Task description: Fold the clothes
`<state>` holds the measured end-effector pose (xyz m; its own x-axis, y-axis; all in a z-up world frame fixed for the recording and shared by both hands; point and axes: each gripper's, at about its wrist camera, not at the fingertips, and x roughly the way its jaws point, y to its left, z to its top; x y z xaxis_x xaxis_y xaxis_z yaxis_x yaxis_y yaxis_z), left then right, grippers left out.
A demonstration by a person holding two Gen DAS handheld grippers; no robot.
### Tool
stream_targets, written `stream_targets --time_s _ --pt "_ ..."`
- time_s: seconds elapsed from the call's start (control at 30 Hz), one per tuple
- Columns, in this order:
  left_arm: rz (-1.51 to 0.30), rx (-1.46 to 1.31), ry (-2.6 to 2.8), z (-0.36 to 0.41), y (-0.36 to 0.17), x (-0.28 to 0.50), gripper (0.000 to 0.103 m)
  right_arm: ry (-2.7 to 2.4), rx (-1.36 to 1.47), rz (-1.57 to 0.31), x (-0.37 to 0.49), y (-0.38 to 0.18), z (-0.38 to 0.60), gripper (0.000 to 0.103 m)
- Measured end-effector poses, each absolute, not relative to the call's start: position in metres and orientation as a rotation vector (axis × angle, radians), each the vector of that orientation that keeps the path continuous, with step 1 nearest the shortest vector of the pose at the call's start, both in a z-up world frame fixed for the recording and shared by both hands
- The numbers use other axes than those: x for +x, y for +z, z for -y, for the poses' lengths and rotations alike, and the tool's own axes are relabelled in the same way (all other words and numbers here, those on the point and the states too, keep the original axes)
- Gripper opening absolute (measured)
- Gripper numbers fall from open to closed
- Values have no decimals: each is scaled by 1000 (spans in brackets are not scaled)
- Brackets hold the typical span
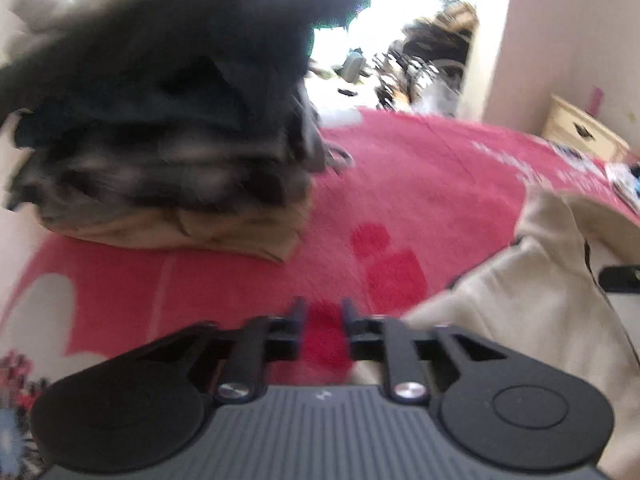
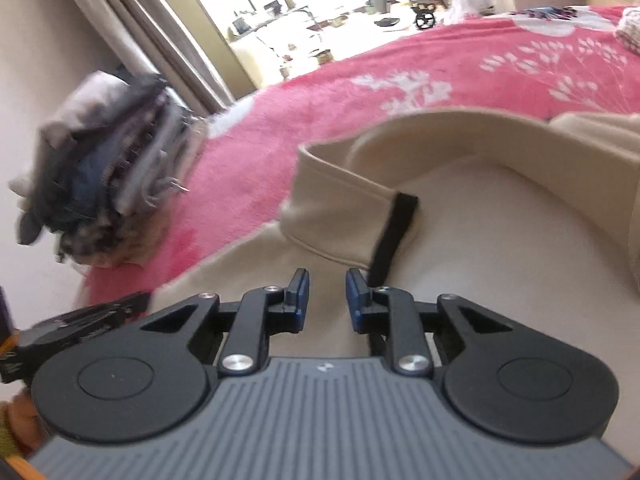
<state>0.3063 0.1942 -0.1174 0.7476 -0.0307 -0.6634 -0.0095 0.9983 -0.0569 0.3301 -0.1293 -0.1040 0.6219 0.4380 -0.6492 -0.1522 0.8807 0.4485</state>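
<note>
cream garment (image 2: pixel 480 240) soft, rumpled on fluffy pink blanket (image 2: pixel 400 92) | left gripper (image 1: pixel 323 312) parted, empty | right gripper (image 2: pixel 327 292) parted, empty

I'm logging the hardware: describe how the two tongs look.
Both alike: black linkage arms with silver screws, round black side discs, a ribbed grey body. The right tongs have blue pads inside their fingers; the left tongs are too blurred to show pad colour.

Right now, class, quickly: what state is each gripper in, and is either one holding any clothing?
Left gripper: open, holding nothing, over the pink blanket.
Right gripper: open, holding nothing, over the cream garment.
</note>
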Motion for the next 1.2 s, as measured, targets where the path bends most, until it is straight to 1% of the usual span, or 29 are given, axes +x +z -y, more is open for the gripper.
stream_targets --time_s 0.03,0.1,0.13,0.23,0.3,0.33,0.37,0.47,0.57,0.63,0.7,0.77,0.87,0.93,0.97,1.03,1.1,1.17,1.2 --pt "-699 -65 2 -195 -111 302 39 380 367 -834 332 -100 126 21" --pt "-663 -75 4 -194 -100 297 40 435 338 -833 342 -94 116 21" --pt "-654 -81 -11 -191 -96 295 42 450 315 -834 349 -94 111 21" --pt "-670 -36 -39 -173 -95 296 42 369 238 -844 382 -110 107 20" --pt "-674 -4 -43 -162 -96 296 42 279 296 -859 398 -121 126 18" --pt "-673 3 -45 -159 -95 296 42 285 398 -855 401 -120 141 19" --pt "-676 -4 -45 -157 -93 295 42 275 473 -836 398 -115 155 20" --pt "-678 -24 -45 -153 -84 290 42 274 530 -770 376 -83 189 21" --pt "-649 -17 -51 -145 -67 280 45 286 542 -737 342 -45 229 21" --pt "-626 -16 -61 -138 -53 271 46 290 541 -720 315 -17 257 21" --pt "-613 -21 -76 -131 -37 260 48 263 511 -686 277 12 290 21" --pt "-604 -23 -96 -121 -23 248 55 225 502 -647 235 41 325 21" --pt "-591 7 -131 -100 -5 229 62 144 485 -580 172 78 374 22" --pt "-593 34 -160 -83 3 217 65 85 477 -538 126 101 403 24" --pt "-605 42 -184 -73 4 211 65 56 484 -527 108 106 415 28" --pt "-634 53 -236 -51 3 199 65 -3 504 -509 71 114 438 31" --pt "-666 69 -309 -21 -3 185 65 -60 577 -530 43 100 461 36" --pt "-694 90 -383 10 -11 169 65 -119 653 -554 16 83 483 47" --pt "-704 103 -423 25 -16 162 65 -154 707 -591 8 64 493 47"
